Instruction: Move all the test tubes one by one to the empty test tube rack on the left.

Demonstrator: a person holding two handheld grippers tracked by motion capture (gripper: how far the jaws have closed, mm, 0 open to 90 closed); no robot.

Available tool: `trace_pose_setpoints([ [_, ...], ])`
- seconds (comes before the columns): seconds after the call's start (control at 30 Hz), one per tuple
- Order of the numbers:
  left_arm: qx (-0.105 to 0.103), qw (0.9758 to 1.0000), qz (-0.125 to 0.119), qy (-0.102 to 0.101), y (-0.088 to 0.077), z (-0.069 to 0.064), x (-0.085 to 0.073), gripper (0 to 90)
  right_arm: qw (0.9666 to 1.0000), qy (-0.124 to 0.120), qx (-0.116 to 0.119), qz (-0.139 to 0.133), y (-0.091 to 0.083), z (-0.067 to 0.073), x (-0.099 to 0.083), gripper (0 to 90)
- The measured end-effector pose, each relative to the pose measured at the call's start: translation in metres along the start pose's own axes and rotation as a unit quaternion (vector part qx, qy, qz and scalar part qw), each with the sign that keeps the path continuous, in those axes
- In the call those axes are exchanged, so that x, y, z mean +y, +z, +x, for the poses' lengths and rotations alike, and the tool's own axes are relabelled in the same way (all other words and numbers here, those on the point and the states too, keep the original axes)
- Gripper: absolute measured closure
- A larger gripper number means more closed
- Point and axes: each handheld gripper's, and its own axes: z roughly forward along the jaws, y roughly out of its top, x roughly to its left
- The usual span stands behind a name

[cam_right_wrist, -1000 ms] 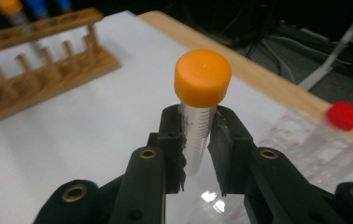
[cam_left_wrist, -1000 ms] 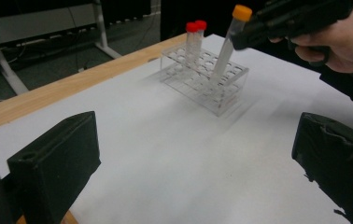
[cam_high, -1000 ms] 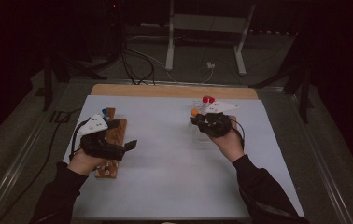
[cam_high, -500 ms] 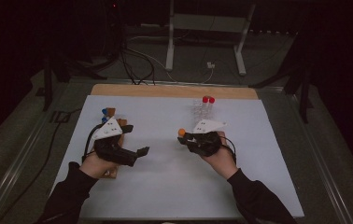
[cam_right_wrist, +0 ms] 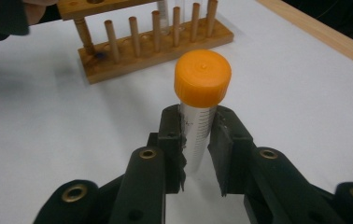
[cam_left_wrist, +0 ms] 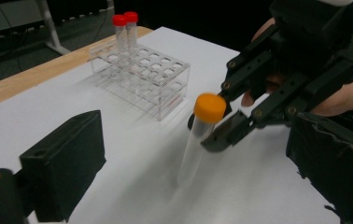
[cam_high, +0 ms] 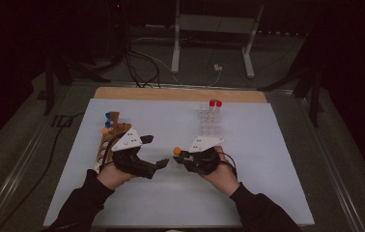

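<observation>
A clear tube with an orange cap [cam_right_wrist: 202, 79] stands upright between the jaws of my right gripper [cam_right_wrist: 198, 135], which is shut on its body just below the cap. In the high view this tube [cam_high: 176, 151] is held over the middle of the white sheet by the right gripper [cam_high: 183, 155]. My left gripper [cam_high: 157, 151] faces it from the left, open, a short gap away. The left gripper view has the tube [cam_left_wrist: 202, 135] between its own wide-spread jaws but farther off, touching neither, with the right gripper [cam_left_wrist: 226, 128] clamped on it.
A clear plastic rack [cam_high: 209, 123] holding two red-capped tubes [cam_high: 215, 103] stands at the back right of centre. A wooden rack [cam_high: 107, 140] with blue-capped and orange-capped tubes lies under the left hand. The white sheet [cam_high: 277, 159] ends at a wooden strip [cam_high: 180, 94].
The right gripper carried the orange-capped tube from beside the clear rack toward the middle of the sheet. The left gripper moved right from the wooden rack to face it.
</observation>
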Motion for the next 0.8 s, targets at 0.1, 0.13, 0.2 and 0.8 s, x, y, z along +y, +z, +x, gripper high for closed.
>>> trace_pose_setpoints([
  [0.1,-0.001,1.0,-0.002,0.005,0.003,-0.002,0.0,15.8,1.0,0.002,0.005,0.0,0.001,0.002,0.0,75.0],
  [0.13,-0.002,1.0,0.001,0.008,0.005,-0.003,0.0,18.3,1.0,0.001,0.006,0.001,0.001,0.003,0.0,75.1],
  [0.2,-0.005,0.9999,0.004,0.013,0.009,-0.006,0.0,24.3,1.0,0.0,0.009,0.0,0.001,0.004,0.001,75.1],
  [0.8,-0.02,0.9987,0.025,0.04,0.029,-0.011,-0.004,68.0,0.9998,-0.007,0.021,0.0,0.002,0.011,0.004,75.0],
])
